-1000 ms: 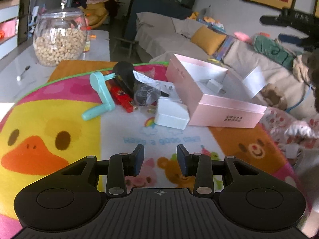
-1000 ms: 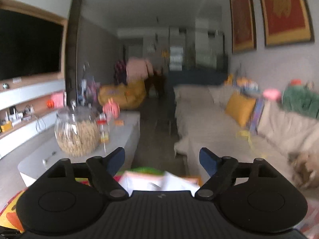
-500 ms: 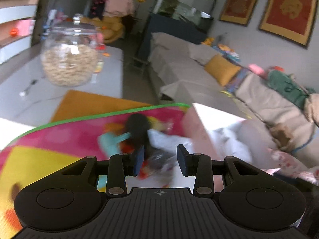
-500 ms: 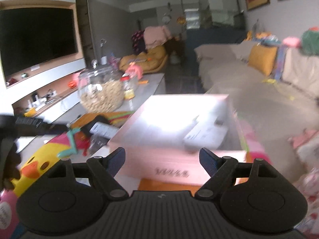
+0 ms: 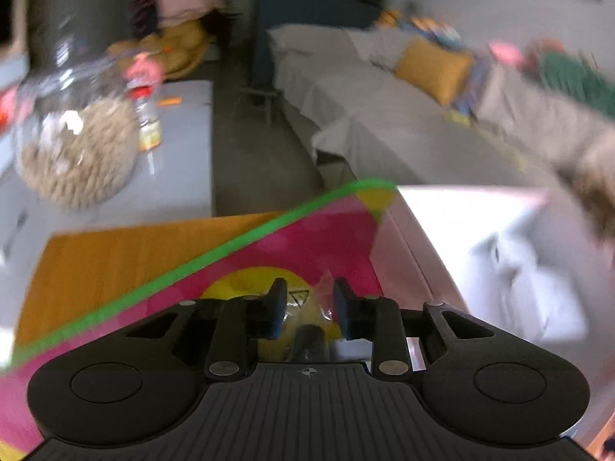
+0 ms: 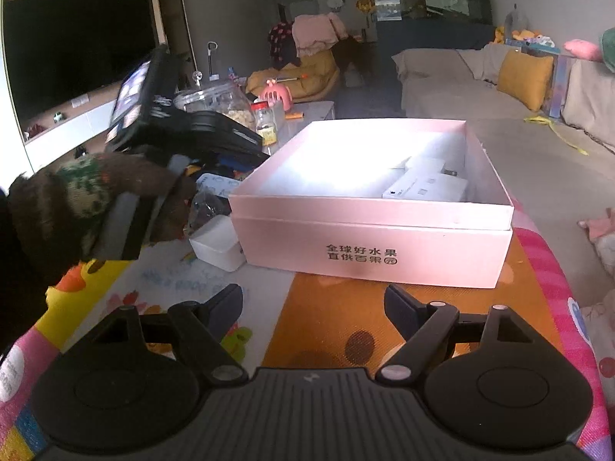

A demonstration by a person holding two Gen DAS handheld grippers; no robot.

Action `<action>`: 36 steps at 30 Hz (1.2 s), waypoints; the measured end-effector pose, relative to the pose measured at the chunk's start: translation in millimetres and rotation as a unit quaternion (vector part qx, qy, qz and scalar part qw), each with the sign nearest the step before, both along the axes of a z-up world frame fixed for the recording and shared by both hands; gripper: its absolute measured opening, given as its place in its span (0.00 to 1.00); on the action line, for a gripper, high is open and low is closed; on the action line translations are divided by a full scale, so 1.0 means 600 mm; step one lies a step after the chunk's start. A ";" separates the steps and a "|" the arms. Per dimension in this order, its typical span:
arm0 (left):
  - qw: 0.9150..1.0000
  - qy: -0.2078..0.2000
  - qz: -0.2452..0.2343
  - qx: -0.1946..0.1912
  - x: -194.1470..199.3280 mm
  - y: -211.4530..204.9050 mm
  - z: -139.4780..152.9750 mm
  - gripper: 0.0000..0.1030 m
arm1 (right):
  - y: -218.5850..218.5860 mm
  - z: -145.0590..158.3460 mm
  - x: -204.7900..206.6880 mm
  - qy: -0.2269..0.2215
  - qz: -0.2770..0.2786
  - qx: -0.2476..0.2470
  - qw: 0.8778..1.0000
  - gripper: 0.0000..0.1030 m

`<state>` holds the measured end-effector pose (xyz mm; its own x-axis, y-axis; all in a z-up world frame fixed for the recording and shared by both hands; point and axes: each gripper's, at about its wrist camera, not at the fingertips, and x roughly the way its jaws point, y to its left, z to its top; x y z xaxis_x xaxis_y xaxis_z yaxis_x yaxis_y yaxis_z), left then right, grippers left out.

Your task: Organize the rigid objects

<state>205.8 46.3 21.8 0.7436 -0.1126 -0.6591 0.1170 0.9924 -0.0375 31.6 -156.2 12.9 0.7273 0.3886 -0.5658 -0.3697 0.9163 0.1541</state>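
Note:
A pink open box [image 6: 369, 226] stands on the colourful play mat [image 6: 338, 330]; white items [image 6: 426, 186] lie inside it. It also shows blurred in the left wrist view [image 5: 430, 226]. A white adapter block [image 6: 215, 244] lies left of the box, with a clear plastic bag holding a dark item [image 6: 207, 207] behind it. My left gripper [image 5: 305, 307] hovers low over that bag [image 5: 307, 309], fingers narrowly apart around crinkled plastic; contact is unclear. My right gripper [image 6: 313, 305] is open and empty in front of the box.
A glass jar of nuts [image 5: 73, 153] and a small bottle [image 5: 148, 123] stand on the grey table [image 5: 180, 142] beyond the mat. A sofa with a yellow cushion [image 6: 524, 77] is at right. The gloved hand holding the left gripper [image 6: 88, 199] fills the left of the right wrist view.
The left gripper has moved forward and down over the cluttered items beside the box. The right gripper has dropped from room height to just in front of the pink box.

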 end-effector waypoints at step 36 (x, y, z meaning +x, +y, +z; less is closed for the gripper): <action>0.990 -0.006 -0.014 -0.138 -0.367 0.098 0.019 0.30 | 0.014 0.003 -0.032 0.002 0.000 -0.157 0.988 0.39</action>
